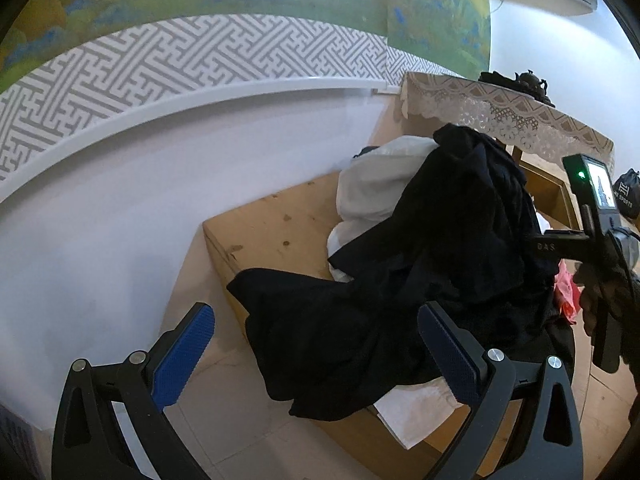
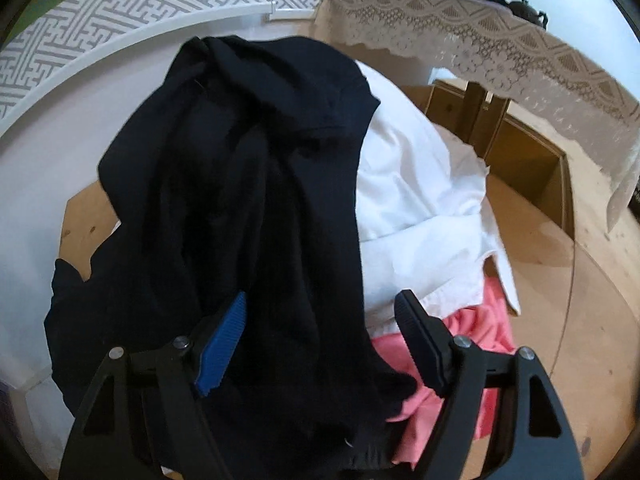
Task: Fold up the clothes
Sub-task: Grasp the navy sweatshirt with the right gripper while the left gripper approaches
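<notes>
A dark garment (image 2: 248,184) lies crumpled over white (image 2: 416,208) and pink clothes (image 2: 472,340) on the desk (image 1: 272,220). It looks soft, light and limp; an edge or hem seems best to pinch. The right gripper (image 2: 320,340) straddles it with jaws apart; the left gripper (image 1: 316,344) hangs open.

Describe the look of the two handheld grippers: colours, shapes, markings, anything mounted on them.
Both are matte black frames with triangular cut-outs and silver pivot bolts. The left gripper has ribbed blue pads on its fingers; so does the right gripper. From the left wrist view, the right unit carries a small lit screen with a green light, and lettering on a black bracket.
</notes>
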Available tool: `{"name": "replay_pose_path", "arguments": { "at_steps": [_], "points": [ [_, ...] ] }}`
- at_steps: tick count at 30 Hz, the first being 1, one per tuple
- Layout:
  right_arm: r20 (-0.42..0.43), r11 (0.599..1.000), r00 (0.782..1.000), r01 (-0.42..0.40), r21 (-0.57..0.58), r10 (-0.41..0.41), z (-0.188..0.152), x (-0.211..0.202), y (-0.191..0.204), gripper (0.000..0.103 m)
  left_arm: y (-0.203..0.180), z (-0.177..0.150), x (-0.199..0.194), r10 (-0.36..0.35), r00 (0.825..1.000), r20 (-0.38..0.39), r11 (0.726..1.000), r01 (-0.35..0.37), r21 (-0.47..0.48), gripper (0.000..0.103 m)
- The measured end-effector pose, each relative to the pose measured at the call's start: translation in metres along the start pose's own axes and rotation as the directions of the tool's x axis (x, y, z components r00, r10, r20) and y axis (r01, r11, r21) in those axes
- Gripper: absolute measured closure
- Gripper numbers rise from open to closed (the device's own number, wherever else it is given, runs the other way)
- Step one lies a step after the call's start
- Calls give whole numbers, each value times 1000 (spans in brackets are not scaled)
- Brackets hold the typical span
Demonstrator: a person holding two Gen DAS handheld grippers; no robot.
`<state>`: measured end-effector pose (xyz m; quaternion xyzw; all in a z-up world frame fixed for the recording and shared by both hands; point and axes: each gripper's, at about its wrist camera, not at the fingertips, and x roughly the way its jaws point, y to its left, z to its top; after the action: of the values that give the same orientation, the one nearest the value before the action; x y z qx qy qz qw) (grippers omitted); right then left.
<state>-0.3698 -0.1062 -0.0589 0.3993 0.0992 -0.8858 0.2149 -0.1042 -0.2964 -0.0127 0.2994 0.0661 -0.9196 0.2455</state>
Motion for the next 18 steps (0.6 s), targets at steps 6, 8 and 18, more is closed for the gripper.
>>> {"name": "replay_pose_path", "arguments": {
  "at_steps": [6,8,18],
  "points": [
    [31,997,997,-76,15,75,-4,-35,0,94,5,0,0,-2,1000,-4,1000,2,4,1],
    [71,996,994,-86,10,85,-5,-57,2,94,8,-1,-2,-1,1000,-2,1000,1,-5,1],
    [242,994,965,-109,14,102,-3,-172,-3,95,12,-4,-32,18,999,33,1000,-18,0,1]
  ]
}}
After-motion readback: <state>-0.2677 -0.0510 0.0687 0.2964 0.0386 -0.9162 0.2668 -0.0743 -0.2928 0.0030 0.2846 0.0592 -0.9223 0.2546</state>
